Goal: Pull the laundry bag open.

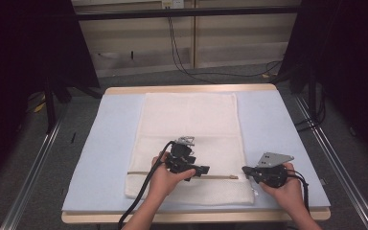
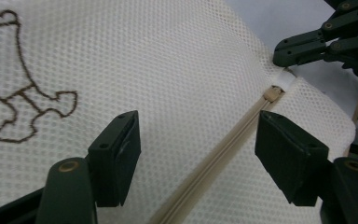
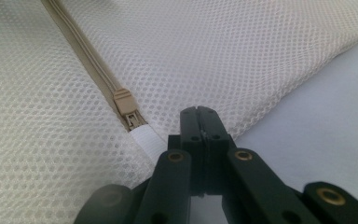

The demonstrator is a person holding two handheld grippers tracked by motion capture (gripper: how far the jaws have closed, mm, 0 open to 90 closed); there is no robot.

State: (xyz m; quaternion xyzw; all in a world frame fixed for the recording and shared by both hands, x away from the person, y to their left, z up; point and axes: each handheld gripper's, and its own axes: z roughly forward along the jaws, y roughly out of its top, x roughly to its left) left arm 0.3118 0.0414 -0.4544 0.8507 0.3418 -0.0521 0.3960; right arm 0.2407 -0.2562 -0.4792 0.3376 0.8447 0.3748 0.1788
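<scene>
Mesh laundry bag [image 1: 190, 139] is lying flat on the counter [image 1: 110, 143]; right tool [image 3: 199, 122] is pinching its white tab [image 3: 145, 141], left tool [image 2: 198, 154] is hovering spread over the zipper [image 2: 214, 158], risking missing the pull [image 3: 123, 101] and snagging mesh.

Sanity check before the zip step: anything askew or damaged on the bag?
Nothing stands out. The mesh bag lies flat and square on the mat, zipper straight and intact, with its slider at the right end.
</scene>
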